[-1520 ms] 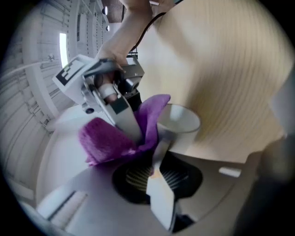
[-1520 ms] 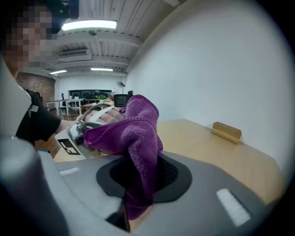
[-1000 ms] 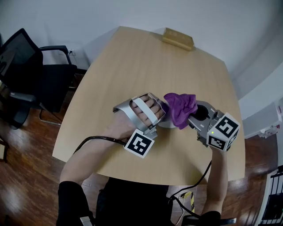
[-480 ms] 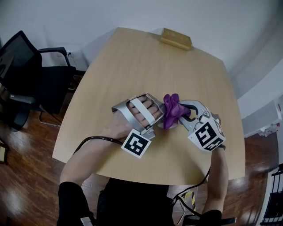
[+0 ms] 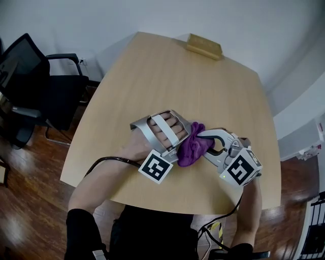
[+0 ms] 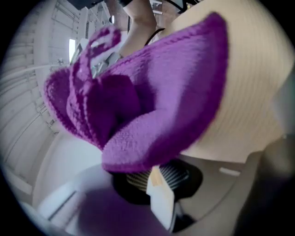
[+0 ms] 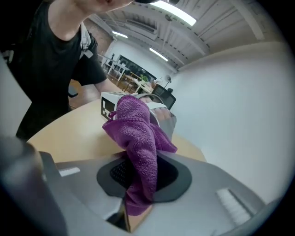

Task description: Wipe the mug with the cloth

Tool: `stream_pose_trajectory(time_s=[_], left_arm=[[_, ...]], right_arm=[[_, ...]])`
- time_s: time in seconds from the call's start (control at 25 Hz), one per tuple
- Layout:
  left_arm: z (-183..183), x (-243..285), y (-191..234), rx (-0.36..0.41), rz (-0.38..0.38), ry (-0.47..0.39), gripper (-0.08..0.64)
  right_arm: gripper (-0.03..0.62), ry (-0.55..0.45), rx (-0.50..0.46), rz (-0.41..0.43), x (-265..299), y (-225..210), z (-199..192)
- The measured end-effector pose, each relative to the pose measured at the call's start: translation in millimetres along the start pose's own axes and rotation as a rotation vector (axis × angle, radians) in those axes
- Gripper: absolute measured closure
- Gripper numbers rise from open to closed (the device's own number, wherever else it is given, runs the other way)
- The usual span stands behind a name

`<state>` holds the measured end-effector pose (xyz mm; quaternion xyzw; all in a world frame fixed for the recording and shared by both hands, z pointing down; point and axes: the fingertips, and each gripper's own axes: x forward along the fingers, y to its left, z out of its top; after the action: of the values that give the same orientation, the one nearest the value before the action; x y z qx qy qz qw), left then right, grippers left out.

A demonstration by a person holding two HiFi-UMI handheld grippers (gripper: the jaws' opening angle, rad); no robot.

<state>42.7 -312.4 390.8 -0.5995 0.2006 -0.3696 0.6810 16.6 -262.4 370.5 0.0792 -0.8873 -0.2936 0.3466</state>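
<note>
One purple cloth [image 5: 190, 151] pinched in right gripper [image 5: 199, 137], bunched against left gripper [image 5: 185, 133].

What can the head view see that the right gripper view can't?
Only the head view shows the wooden block at the far edge of the table, and the cube with square markers on the right gripper. Only the right gripper view shows the ceiling lights high above. Both views show the table and the purple cloth, which is pinched in the right gripper.
</note>
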Motion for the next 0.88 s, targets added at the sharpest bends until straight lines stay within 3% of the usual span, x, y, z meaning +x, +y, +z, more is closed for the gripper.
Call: stream_pose_trajectory(time_s=[0.12, 0.24, 0.28, 0.44, 0.6, 0.68, 0.8, 0.88], left_arm=[[0.7, -1.4, 0.1, 0.021, 0.014, -0.010, 0.491], [3.2, -1.9, -0.6, 0.033, 0.025, -0.019, 0.491], [4.2, -2.5, -1.6, 0.039, 0.024, -0.023, 0.491], [6.6, -2.3, -0.3, 0.079, 0.038, -0.032, 0.491], [12.6, -4.8, 0.8, 0.128, 0.050, -0.034, 0.489], [11.2, -4.7, -0.8, 0.133, 0.046, -0.038, 0.488], [8.8, -3.0, -0.8, 0.070, 0.038, -0.049, 0.488], [5.6, -1.3, -2.8, -0.073, -0.006, -0.062, 0.492]], right_arm=[[0.515, -0.075, 0.151, -0.044, -2.5, -19.0, -16.5], [0.515, 0.035, 0.316, -0.251, -12.1, -61.8, -69.0], [0.515, 0.017, 0.370, -0.284, -17.5, -69.1, -72.6], [0.515, -0.186, 0.587, -0.204, -26.2, -69.8, -27.2], [0.515, -0.088, 0.709, -0.120, 7.0, -66.5, -34.8], [0.515, -0.086, 0.759, -0.083, 17.1, -70.3, -43.3], [0.515, -0.020, 0.773, -0.146, 19.6, -88.6, -70.6], [0.515, 0.084, 0.768, -0.266, 11.9, -99.7, -106.3]])
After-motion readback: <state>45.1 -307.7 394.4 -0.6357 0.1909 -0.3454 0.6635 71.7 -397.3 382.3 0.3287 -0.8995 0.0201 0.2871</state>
